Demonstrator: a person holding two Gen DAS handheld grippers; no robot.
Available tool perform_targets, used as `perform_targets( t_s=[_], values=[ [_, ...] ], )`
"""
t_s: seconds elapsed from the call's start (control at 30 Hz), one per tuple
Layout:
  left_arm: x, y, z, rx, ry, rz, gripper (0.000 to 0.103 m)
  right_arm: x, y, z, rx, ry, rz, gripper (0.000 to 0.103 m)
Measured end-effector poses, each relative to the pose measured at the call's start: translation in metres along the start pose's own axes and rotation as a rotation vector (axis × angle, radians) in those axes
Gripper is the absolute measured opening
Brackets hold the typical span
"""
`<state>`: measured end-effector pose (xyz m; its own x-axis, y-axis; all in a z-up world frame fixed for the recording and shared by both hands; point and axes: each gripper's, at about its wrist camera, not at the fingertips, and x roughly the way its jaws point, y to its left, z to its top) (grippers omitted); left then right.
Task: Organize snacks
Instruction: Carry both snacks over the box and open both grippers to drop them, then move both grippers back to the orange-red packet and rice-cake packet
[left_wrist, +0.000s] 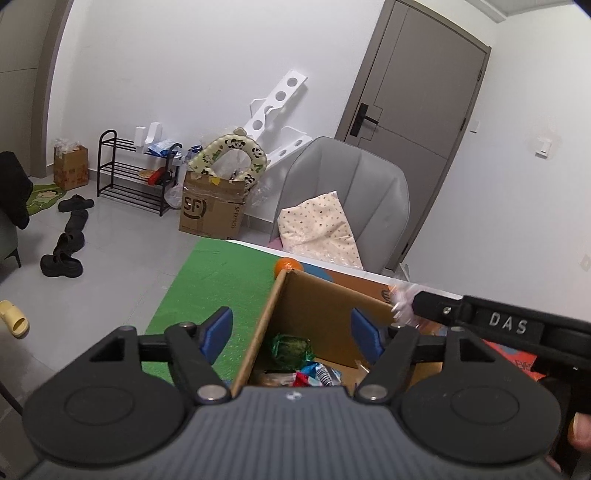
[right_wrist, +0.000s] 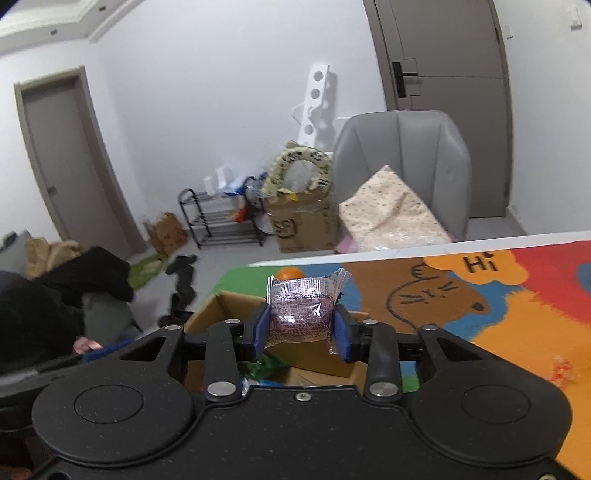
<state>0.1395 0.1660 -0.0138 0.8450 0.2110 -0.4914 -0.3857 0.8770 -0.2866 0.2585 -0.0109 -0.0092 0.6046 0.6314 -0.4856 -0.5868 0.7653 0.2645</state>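
Observation:
An open cardboard box stands on the colourful mat, holding a green-wrapped snack and several other wrappers. My left gripper is open, its blue pads standing on either side of the box's left wall without pressing it. In the right wrist view my right gripper is shut on a clear packet with a purple snack, held above the box. The packet also shows over the box's right side in the left wrist view. An orange lies just behind the box.
A small orange-wrapped candy lies on the mat to the right. A grey chair with a dotted cushion stands behind the table's far edge. On the floor to the left are shoes, a shoe rack and a cardboard carton.

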Motion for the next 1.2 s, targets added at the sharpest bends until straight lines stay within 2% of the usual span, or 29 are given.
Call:
perform_targets(
  t_s=[0.07,0.23,0.43,0.63,0.77,1.2],
  values=[
    [-0.001,-0.003,-0.001,0.009,0.001,0.004,0.075,-0.003,-0.005,-0.001,0.015,-0.003,-0.018,0.052],
    [-0.003,-0.014,-0.005,0.038,-0.008,0.001,0.086,-0.014,-0.012,-0.006,0.025,0.004,-0.033,0.054],
    [-0.004,-0.034,-0.010,0.071,-0.011,0.014,0.092,-0.034,-0.028,-0.012,0.017,-0.006,-0.060,0.062],
    [-0.010,-0.053,-0.012,0.078,-0.025,0.017,0.093,-0.055,-0.060,-0.016,0.081,-0.005,-0.087,0.064],
    [-0.013,-0.070,-0.016,0.104,-0.026,0.009,0.093,-0.070,-0.074,-0.020,0.093,-0.025,-0.108,0.071],
    [-0.007,-0.138,-0.042,0.181,0.001,-0.045,0.093,-0.109,-0.136,-0.037,0.157,-0.048,-0.167,0.075]
  ],
)
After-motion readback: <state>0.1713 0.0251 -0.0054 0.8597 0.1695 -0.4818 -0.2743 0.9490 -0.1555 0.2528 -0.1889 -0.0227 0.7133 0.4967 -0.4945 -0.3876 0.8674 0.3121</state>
